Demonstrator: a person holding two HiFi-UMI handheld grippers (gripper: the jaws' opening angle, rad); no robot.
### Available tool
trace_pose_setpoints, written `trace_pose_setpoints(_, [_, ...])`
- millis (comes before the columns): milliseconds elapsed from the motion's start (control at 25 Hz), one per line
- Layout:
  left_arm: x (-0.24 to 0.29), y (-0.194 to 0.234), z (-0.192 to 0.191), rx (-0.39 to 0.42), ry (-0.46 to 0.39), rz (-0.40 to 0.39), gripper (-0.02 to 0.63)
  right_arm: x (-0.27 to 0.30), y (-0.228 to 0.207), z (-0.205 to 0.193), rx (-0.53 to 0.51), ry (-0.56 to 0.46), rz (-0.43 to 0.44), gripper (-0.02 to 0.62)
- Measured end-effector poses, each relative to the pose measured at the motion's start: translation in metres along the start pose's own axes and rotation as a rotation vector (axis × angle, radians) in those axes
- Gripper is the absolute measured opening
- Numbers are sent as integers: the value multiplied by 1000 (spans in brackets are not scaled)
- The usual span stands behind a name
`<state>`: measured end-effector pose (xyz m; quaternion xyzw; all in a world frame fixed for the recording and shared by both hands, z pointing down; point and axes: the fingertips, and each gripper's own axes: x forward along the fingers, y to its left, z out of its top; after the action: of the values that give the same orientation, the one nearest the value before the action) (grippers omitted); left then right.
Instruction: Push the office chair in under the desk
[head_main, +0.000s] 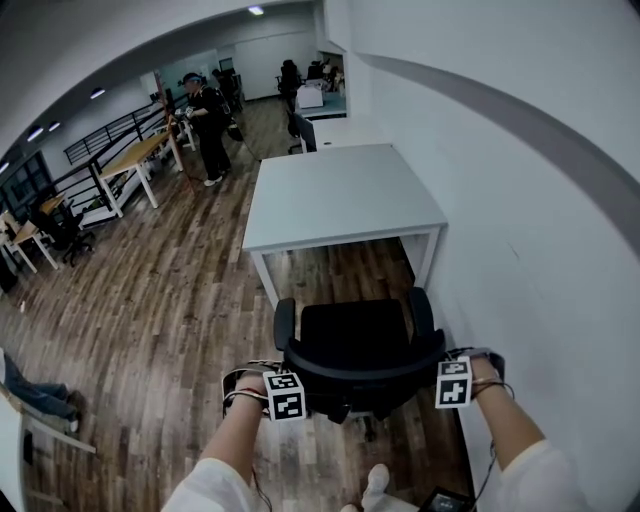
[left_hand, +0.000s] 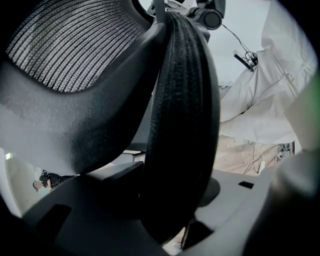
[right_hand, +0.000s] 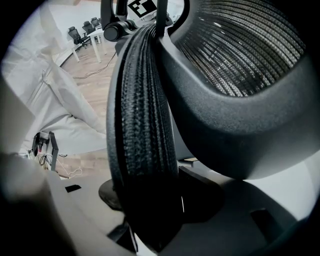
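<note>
Head view, looking steeply down: a floor (head_main: 150, 300) of brown wood planks is shown in an open office. A white desk (head_main: 340, 195) is set with one side against a white wall (head_main: 520, 200). More desks (head_main: 130, 160) and a dark railing are seen at the far left, and a person (head_main: 207, 125) in dark clothes stands well beyond the desk. The black office chair (head_main: 355, 335) is placed on the floor just in front of the desk's near edge, apart from it. Its seat is turned toward the desk and its backrest (head_main: 360, 375) toward the camera. A strip of bare floor is visible between seat and desk. Two forearms in white sleeves are stretched forward from the bottom edge. The left hand-held gripper (head_main: 290, 380) is set at the backrest's left top corner. The right hand-held gripper (head_main: 447, 368) is set at its right top corner. Both are pointed steeply downward.

Left gripper view: the thick black padded rim of the backrest is seen upright between the two grey jaws, and the jaws are clenched on it. Grey mesh (left_hand: 65, 45) fills the upper left. A white garment (left_hand: 260, 100) is seen to the right.

Right gripper view: the same padded rim is held between this gripper's jaws, which are closed against it. Mesh is seen at upper right. White cloth and wood floor are seen at left.
</note>
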<state>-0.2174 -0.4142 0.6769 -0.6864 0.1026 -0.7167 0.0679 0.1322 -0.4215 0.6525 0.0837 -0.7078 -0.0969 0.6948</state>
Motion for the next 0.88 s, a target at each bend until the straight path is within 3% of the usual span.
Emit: trace_pose_setpoints(880, [19,86,4,-33,0,13,202,23,-92,-1,-27,-11,1,238])
